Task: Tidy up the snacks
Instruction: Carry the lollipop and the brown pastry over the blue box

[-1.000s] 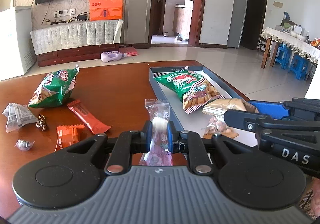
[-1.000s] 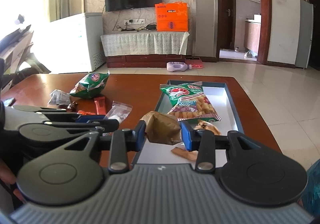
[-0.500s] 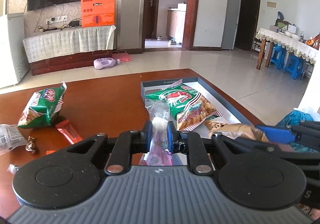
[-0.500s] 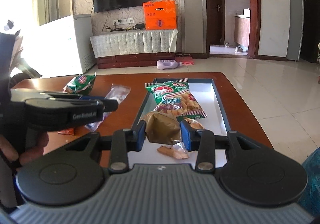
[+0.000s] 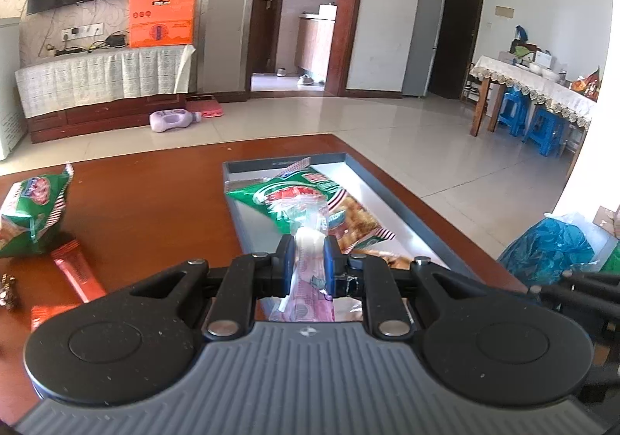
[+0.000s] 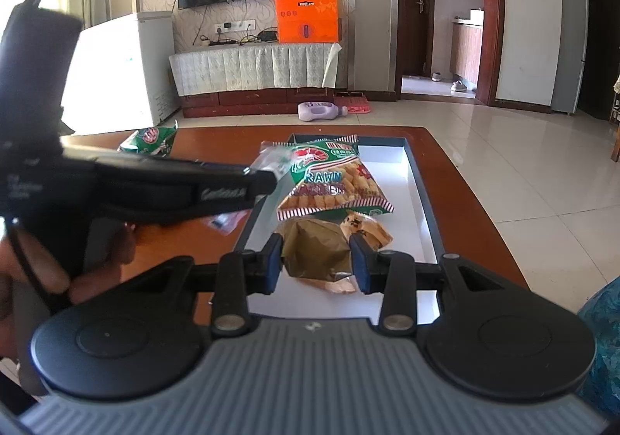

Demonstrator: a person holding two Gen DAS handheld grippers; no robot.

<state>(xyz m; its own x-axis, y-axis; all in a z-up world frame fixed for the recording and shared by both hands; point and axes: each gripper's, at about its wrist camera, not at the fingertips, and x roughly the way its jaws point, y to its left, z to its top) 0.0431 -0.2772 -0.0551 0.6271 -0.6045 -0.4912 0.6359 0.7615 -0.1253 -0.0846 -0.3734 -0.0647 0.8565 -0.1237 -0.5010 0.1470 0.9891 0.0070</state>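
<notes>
Left gripper (image 5: 306, 254) clamped on clear packet (image 5: 308, 229) above tray (image 5: 407, 202), right gripper (image 6: 317, 260) gripping brown packet (image 6: 314, 249) over tray's near end

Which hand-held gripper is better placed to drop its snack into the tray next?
Right hand-held gripper: its brown packet is already over the tray. The left holds a clear packet nearer the tray's edge.

Prawn cracker bag (image 6: 329, 183) fills the tray's (image 6: 420, 179) middle; right strip clear.
</notes>
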